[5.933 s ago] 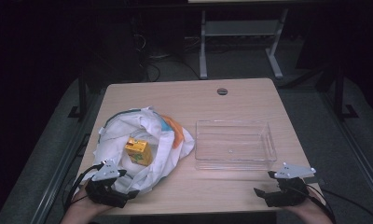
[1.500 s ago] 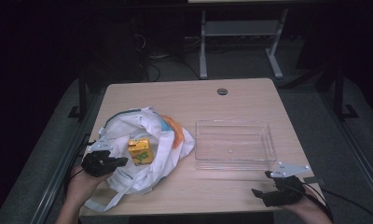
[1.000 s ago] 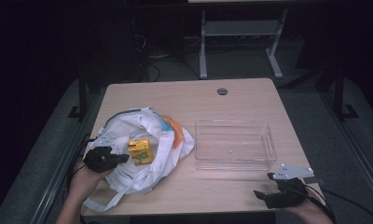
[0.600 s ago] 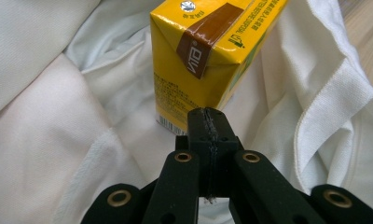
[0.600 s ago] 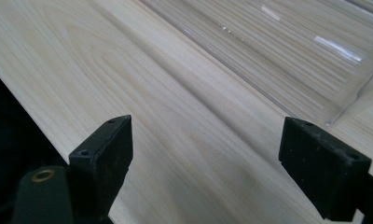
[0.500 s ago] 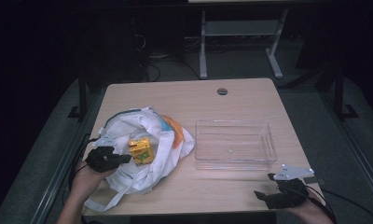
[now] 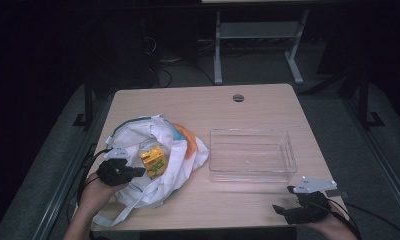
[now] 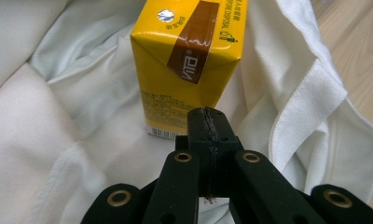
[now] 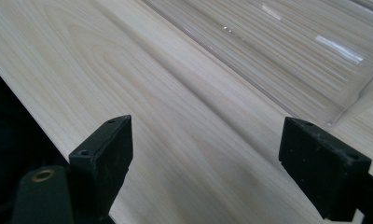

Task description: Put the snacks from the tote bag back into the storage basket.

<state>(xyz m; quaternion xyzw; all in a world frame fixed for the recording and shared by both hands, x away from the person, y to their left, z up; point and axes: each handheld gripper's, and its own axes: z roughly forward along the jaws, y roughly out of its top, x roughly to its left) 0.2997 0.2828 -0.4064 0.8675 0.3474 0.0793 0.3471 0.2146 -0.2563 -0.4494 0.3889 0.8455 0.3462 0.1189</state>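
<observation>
Left gripper (image 8: 208, 116) jaws pressed together, empty, nosing at yellow carton (image 8: 189, 65) in white bag (image 7: 153, 165), lower left. Reach step; next, open jaws around carton. Right gripper (image 9: 205, 163) jaws wide, idle on tabletop (image 7: 188, 107).

Your left tool (image 8: 208, 122) covers the yellow carton's (image 8: 189, 60) lower corner, and the frame edge crops its top. Something orange (image 7: 188, 137), perhaps cloth, lies mostly buried under the white bag (image 7: 178, 165); you can't identify it.

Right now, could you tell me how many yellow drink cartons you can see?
1: a yellow cardboard drink carton stands in the open white cloth bag at the table's left. More may be hidden under the bag's folds.
</observation>
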